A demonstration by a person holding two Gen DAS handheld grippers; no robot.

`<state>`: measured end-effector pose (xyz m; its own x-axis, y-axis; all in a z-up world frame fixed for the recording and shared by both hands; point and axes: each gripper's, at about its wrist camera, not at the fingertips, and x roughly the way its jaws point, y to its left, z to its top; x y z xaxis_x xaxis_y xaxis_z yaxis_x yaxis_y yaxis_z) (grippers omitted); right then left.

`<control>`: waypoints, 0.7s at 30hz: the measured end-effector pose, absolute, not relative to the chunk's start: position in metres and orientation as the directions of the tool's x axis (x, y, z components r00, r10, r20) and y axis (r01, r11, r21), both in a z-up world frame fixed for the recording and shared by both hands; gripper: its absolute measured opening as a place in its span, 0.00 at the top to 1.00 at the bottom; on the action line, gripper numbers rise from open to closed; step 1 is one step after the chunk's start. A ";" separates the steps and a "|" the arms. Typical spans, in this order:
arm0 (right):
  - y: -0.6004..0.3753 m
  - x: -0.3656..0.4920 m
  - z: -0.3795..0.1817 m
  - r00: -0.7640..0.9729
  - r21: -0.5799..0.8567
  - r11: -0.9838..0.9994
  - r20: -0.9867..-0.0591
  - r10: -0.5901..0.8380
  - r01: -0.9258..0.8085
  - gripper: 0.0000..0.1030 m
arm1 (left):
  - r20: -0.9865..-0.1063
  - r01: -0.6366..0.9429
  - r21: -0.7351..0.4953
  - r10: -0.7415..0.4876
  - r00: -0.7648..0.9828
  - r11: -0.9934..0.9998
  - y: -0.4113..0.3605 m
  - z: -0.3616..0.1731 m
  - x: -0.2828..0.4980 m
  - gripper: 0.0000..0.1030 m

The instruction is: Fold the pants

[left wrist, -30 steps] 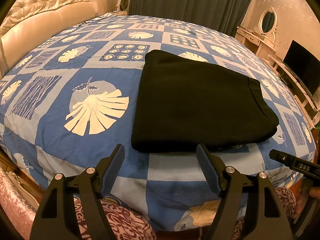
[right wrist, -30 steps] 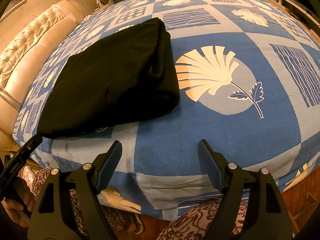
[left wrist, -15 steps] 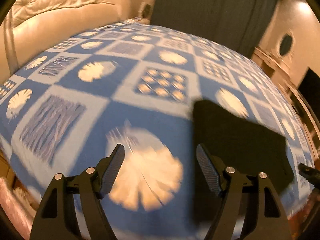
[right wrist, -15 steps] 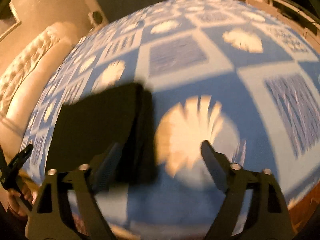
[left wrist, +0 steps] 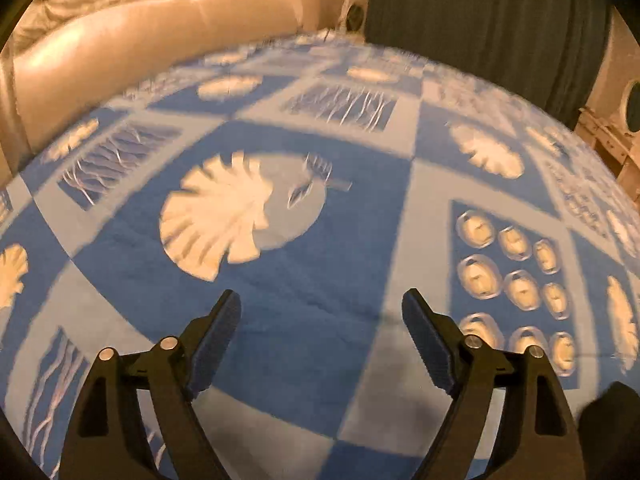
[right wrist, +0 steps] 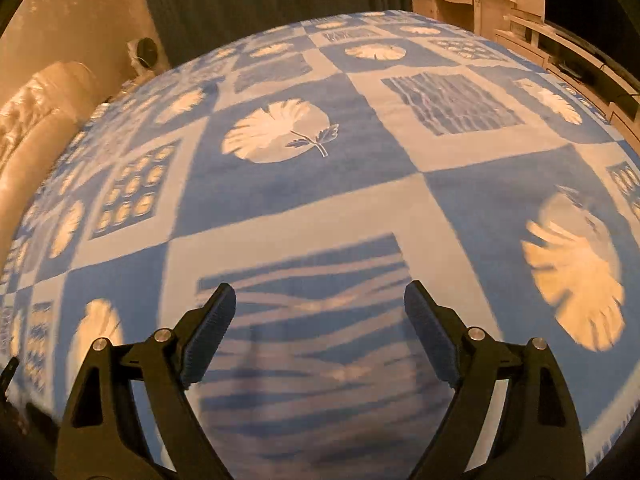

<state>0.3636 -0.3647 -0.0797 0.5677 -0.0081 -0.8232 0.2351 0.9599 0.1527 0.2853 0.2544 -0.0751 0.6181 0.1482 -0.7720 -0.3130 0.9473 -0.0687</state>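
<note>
The folded black pants show only as a dark corner (left wrist: 610, 420) at the lower right edge of the left wrist view; they are out of the right wrist view. My left gripper (left wrist: 321, 312) is open and empty over the blue patterned bedspread (left wrist: 304, 280), to the left of the pants. My right gripper (right wrist: 320, 304) is open and empty over a striped square of the bedspread (right wrist: 304, 208).
A cream tufted headboard (left wrist: 152, 32) runs along the far left. Dark curtains (left wrist: 480, 20) hang behind the bed. A cream dresser and low cabinet (right wrist: 500, 0) stand at the far right. The tip of the other gripper (right wrist: 8, 372) shows at the left edge.
Both grippers have lifted and swung away from the folded pants, the left one leftward and the right one rightward. The pants have slid almost out of view. Both stay open.
</note>
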 end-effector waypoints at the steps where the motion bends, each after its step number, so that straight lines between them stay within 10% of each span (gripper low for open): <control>1: -0.360 0.372 -0.090 0.560 0.138 0.963 -0.829 -0.015 0.230 0.12 | -0.794 -0.318 -0.076 0.136 0.592 0.945 0.258 -0.084 0.288 0.15; 21: -0.339 0.386 -0.110 0.543 -0.003 0.980 -0.832 -0.112 0.198 0.02 | -0.806 -0.318 -0.010 0.181 0.564 0.948 0.249 -0.087 0.296 0.06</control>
